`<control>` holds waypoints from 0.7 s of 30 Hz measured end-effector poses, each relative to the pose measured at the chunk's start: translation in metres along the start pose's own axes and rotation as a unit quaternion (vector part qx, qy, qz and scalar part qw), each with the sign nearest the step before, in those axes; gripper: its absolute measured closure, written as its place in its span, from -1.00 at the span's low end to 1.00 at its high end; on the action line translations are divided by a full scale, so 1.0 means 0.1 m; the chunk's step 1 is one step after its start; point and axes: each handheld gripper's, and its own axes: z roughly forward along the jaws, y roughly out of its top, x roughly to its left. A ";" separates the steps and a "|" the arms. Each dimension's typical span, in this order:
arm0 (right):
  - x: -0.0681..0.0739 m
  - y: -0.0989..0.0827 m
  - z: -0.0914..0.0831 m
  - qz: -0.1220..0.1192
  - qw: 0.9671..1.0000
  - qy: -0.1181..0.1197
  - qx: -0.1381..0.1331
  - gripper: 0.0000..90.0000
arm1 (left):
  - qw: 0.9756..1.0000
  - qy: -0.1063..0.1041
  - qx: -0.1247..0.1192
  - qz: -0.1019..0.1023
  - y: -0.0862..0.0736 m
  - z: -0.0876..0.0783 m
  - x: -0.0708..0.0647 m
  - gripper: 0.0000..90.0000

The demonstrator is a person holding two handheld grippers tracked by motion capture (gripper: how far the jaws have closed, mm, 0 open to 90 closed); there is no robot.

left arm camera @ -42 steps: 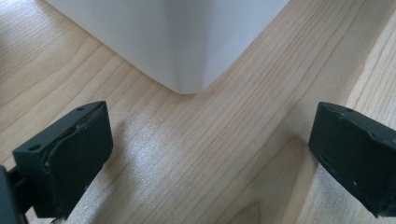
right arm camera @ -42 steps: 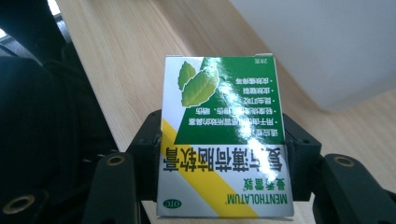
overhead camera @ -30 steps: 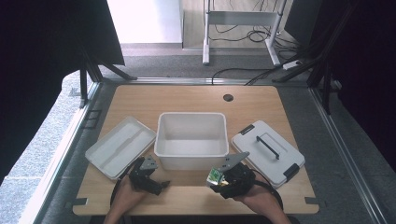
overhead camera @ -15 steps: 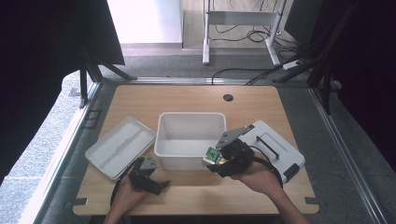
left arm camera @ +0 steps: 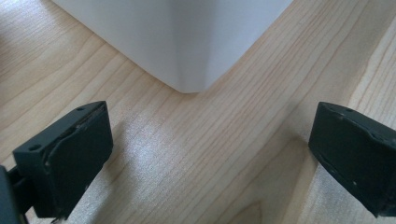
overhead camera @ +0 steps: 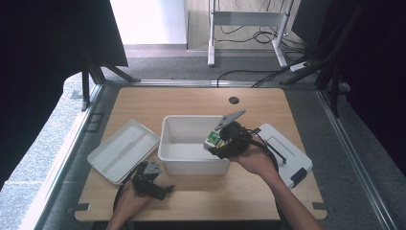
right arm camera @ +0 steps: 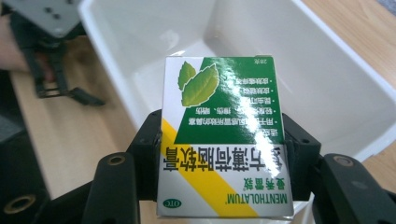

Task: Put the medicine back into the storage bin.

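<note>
Fingers of your right gripper are clamped on the sides of the green-and-white ointment box, which hangs over the near right corner of the white bin. You are in the carry step, with the drop into the bin to come. Next, bring the box further over the bin's floor, lower it, then part the fingers. Your left gripper rests on the worktop just before the bin's near left corner, fingers wide and, as far as I can tell, empty.

Overhead view; two close gripper-mounted cameras
</note>
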 end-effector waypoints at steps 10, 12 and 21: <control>-0.22 0.05 0.31 0.021 1.000 -0.014 0.013 -0.01 | 1.000 0.002 -0.001 0.001 0.00 0.00 0.00 -1.00; -0.24 0.05 0.39 0.023 0.999 -0.016 0.019 -0.01 | 1.000 0.002 -0.001 0.002 0.00 0.00 0.00 -1.00; -0.28 0.06 0.64 0.028 0.998 -0.010 0.049 -0.02 | 1.000 0.002 -0.001 0.001 0.00 0.00 0.00 -1.00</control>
